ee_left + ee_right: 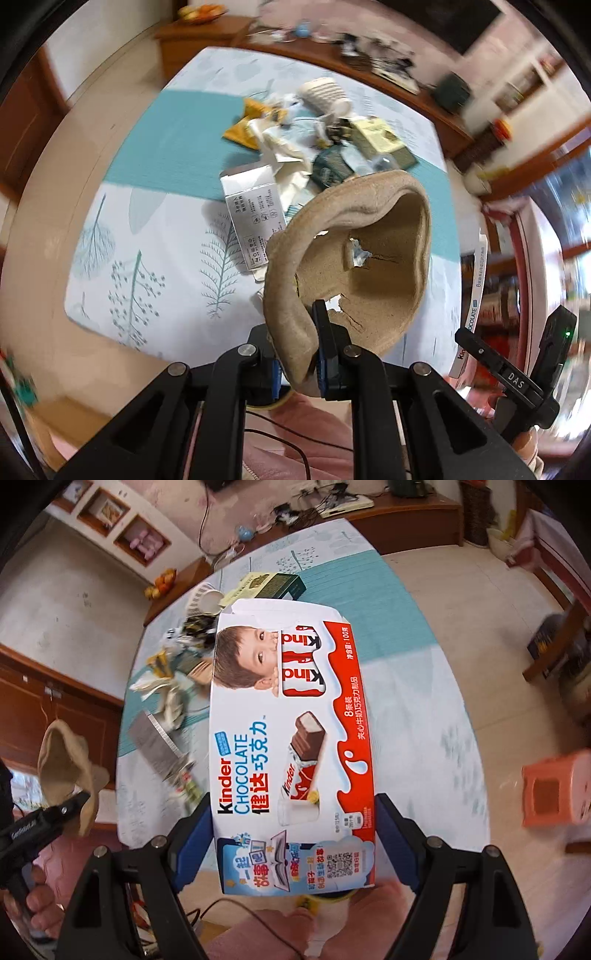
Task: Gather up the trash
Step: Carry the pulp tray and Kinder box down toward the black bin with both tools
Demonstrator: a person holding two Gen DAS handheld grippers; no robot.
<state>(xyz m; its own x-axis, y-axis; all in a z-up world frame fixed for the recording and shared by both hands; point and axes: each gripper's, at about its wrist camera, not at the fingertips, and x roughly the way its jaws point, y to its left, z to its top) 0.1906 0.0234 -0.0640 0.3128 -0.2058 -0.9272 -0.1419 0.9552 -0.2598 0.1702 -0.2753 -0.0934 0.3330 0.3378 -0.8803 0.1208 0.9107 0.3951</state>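
Observation:
My left gripper (299,347) is shut on the rim of a torn brown pulp tray piece (369,251), lifted above the table; the same piece (62,760) shows at the left of the right wrist view. My right gripper (293,808) is shut on a white and red Kinder chocolate box (288,738), its blue pads pressing both long sides. The box's edge (476,280) shows at the right of the left wrist view. A trash pile (314,140) of crumpled paper, wrappers and a ribbed paper cup (325,96) lies on the table's teal strip.
The table wears a leaf-print cloth (147,258). A silver-white carton (255,214) lies near the pile, a dark green box (277,585) behind it. A wooden sideboard (332,55) with clutter runs beyond. An orange stool (554,790) stands on the floor at right. A person's hand (37,897) grips the left handle.

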